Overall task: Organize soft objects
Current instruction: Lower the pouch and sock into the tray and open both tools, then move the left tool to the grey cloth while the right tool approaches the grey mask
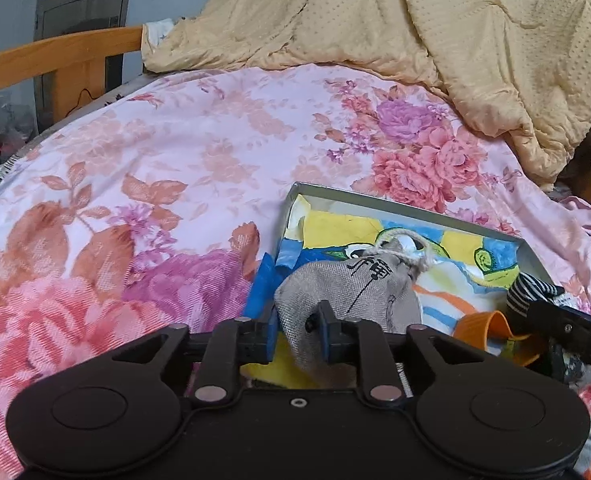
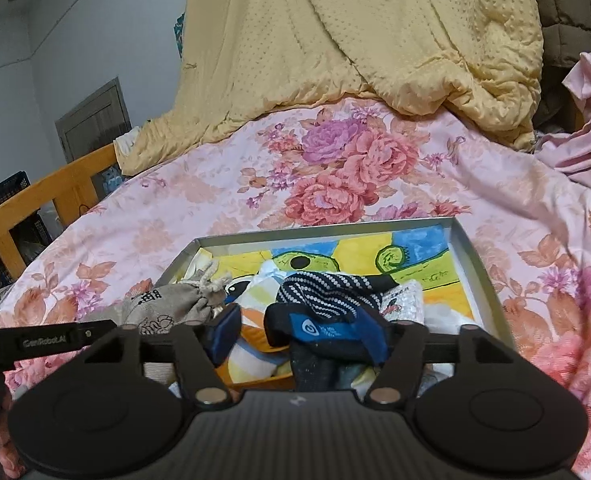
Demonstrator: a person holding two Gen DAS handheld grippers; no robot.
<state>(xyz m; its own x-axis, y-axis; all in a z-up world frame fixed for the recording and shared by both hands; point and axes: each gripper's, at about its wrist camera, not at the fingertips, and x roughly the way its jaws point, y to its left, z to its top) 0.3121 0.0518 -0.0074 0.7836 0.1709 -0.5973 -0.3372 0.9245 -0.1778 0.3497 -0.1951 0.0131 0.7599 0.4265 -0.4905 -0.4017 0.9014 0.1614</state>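
I see a grey drawstring pouch (image 1: 359,284) slumped in the metal tray (image 2: 471,264), beside a dark striped sock (image 2: 327,292) heaped over other soft pieces.

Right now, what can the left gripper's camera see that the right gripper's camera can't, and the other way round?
Only the left view shows the left gripper, its pads either side of the grey drawstring pouch.

Only the right view shows the right gripper open over a dark sock with a blue patch, plus a brown quilted cover at top right.

Both show the metal tray, the pouch, the striped sock, the yellow blanket and the flowered bedsheet.
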